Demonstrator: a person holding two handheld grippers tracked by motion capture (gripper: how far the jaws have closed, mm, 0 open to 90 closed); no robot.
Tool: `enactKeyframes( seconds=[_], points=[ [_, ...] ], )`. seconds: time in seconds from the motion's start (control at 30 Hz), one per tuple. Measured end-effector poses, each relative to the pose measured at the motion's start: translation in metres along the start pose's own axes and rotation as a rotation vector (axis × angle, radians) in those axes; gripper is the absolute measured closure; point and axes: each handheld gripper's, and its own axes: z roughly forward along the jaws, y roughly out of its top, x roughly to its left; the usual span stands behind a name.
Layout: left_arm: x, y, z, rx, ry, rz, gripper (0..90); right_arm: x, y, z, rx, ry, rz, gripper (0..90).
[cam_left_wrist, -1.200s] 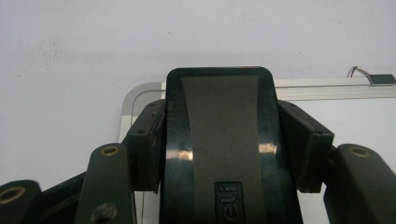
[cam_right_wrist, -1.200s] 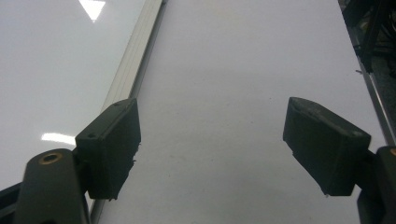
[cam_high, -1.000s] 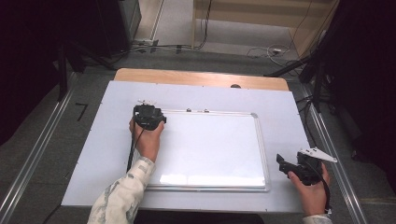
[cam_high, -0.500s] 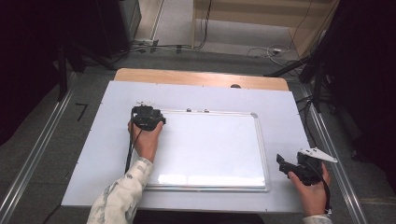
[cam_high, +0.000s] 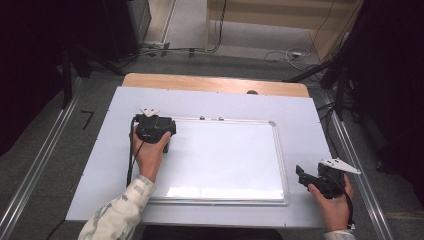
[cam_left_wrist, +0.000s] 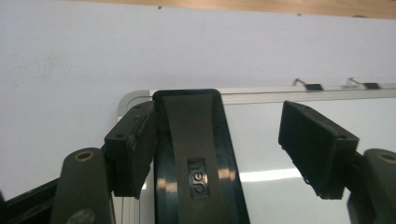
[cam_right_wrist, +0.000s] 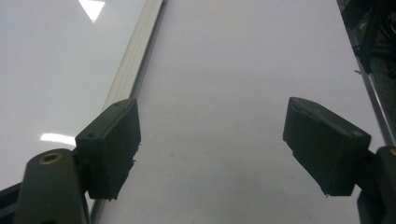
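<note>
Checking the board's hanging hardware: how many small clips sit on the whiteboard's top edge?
2. Both clips sit side by side on the far frame edge of the whiteboard, left of its middle: one, the other just right of it. The left gripper may hide more.

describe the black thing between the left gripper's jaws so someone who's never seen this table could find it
Start at the whiteboard lying flat on the white table and go to its far left corner. There a black whiteboard eraser lies on the board between the left gripper jaws, which have just been opening. It is glossy and oblong with rounded corners and an embossed logo, the sole dark item on the board.
</note>
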Motion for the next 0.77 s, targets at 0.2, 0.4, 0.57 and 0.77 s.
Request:
enactKeyframes(
  seconds=[0.2,0.4,0.57,0.77],
  points=[
    [0.012,-0.013,-0.026,-0.031,-0.025,0.023,27.7,-0.001,0.0,-0.001,0.0,-0.002,0.005,17.9],
    [0.037,-0.036,-0.051,-0.023,-0.008,0.021,25.8,-0.001,0.0,-0.001,-0.001,-0.003,0.006,17.9],
    [0.06,-0.054,-0.063,0.008,0.028,0.018,25.5,-0.002,-0.001,-0.002,-0.001,-0.009,0.008,17.9],
    [0.087,-0.07,-0.068,0.041,0.063,-0.021,24.5,-0.005,-0.001,-0.002,-0.001,-0.017,0.014,17.8]
  ],
)
